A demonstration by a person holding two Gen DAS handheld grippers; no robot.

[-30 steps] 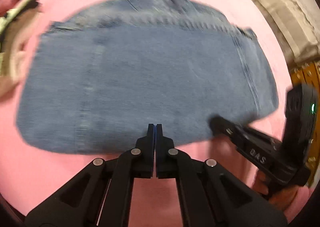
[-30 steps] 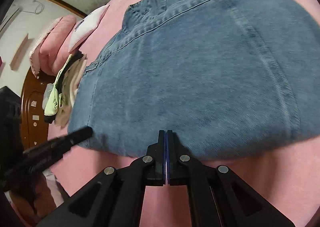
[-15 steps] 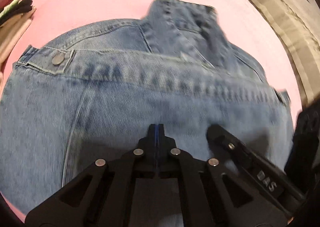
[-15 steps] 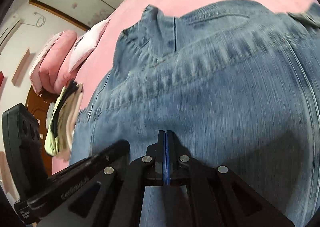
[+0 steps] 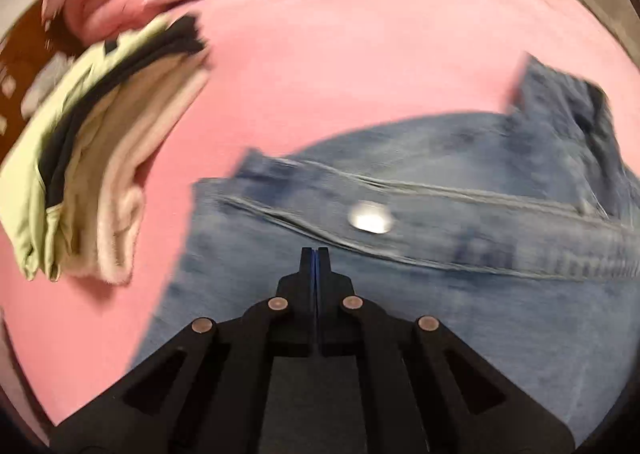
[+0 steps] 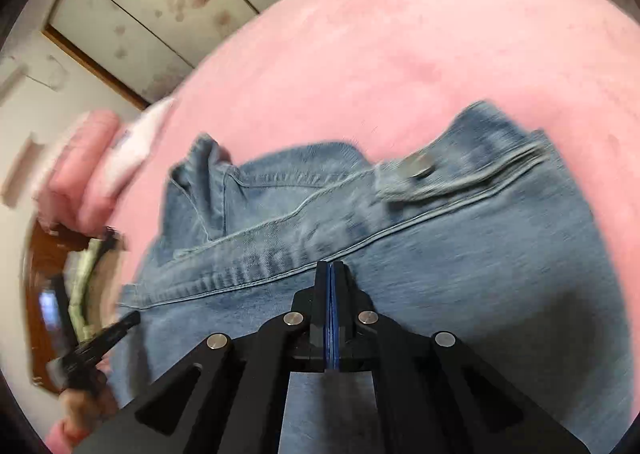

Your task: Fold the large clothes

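Each gripper is black, silver-riveted; blue pads line the fingers.

free: pink bedspread beyond jacket | obstacle: folded pile, apparently left

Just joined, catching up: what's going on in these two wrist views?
A person with a gripper in each hand is working on a denim jacket spread on a pink bed cover. The left gripper and right gripper are both shut, with nothing visibly pinched, and sit over the denim near its collar end. A stack of folded clothes lies off to the side. Both views are motion-blurred.
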